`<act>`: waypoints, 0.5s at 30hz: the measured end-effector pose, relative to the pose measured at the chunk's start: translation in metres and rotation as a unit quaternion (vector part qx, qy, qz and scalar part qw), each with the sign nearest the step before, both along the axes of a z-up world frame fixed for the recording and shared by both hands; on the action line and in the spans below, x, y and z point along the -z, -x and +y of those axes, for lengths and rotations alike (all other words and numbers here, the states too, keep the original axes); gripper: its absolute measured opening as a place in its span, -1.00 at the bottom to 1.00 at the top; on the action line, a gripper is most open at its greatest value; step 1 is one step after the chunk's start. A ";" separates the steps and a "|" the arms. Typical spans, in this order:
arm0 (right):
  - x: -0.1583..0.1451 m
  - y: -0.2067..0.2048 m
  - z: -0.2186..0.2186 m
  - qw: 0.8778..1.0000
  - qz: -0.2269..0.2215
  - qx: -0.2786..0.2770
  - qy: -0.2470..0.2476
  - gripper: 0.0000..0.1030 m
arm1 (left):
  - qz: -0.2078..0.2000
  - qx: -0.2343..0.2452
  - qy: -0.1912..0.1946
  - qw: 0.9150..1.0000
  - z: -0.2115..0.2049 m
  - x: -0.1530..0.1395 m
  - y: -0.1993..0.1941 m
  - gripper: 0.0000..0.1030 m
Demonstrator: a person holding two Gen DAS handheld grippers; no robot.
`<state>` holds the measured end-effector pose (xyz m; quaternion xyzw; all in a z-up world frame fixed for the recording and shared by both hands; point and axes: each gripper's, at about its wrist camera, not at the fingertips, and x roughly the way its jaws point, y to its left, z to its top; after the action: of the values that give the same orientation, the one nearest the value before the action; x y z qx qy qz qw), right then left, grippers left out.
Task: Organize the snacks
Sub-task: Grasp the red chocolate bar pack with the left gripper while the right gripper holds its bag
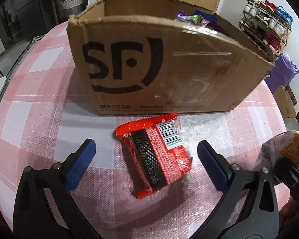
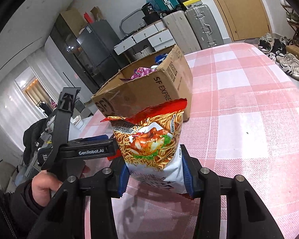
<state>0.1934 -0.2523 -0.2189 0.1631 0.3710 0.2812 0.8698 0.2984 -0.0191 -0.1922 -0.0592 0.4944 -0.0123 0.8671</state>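
Open tablecloth, one box in the way

The cardboard box [image 1: 149, 59] walls off the table's far side; the red snack packet [image 1: 155, 153] lies just before it, bare checked tablecloth [image 2: 249, 119] free on either side.

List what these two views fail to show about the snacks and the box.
- Cardboard box contents: left wrist view, front wall hides all but some wrapper tops.
- Red packet front: lying back side up.
- Noodle bag bottom: right wrist view, covered by the right gripper.
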 end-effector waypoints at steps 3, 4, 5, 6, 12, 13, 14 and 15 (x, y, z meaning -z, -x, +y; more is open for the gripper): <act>-0.001 0.000 0.000 1.000 -0.001 -0.001 -0.001 -0.12 | -0.003 0.001 0.001 1.000 0.000 -0.001 -0.002 0.70; -0.001 0.000 0.000 1.000 -0.001 -0.001 -0.001 -0.12 | -0.006 0.005 0.003 1.000 0.000 -0.003 -0.002 0.61; -0.001 0.000 0.000 1.000 -0.002 -0.001 -0.001 -0.12 | -0.011 0.012 0.000 1.000 -0.001 -0.004 -0.002 0.43; -0.001 0.000 0.000 1.000 -0.002 -0.001 -0.001 -0.12 | -0.012 0.016 -0.004 1.000 -0.001 -0.005 -0.001 0.26; -0.002 0.003 0.002 1.000 -0.003 0.000 0.006 -0.12 | -0.020 0.067 -0.010 0.997 -0.001 -0.010 0.005 -0.21; -0.002 0.004 0.002 1.000 -0.002 0.000 0.007 -0.12 | -0.019 0.066 -0.007 0.998 0.001 -0.010 0.006 -0.21; -0.003 0.005 0.003 1.000 -0.001 0.000 0.008 -0.12 | -0.019 0.066 -0.003 0.998 0.003 -0.011 0.007 -0.21; -0.005 0.006 0.004 1.000 -0.003 0.000 0.011 -0.12 | -0.020 0.062 -0.005 0.998 0.006 -0.013 0.008 -0.21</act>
<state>0.1871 -0.2488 -0.2142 0.1531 0.3713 0.2778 0.8727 0.2902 -0.0134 -0.1795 -0.0236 0.4798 -0.0651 0.8746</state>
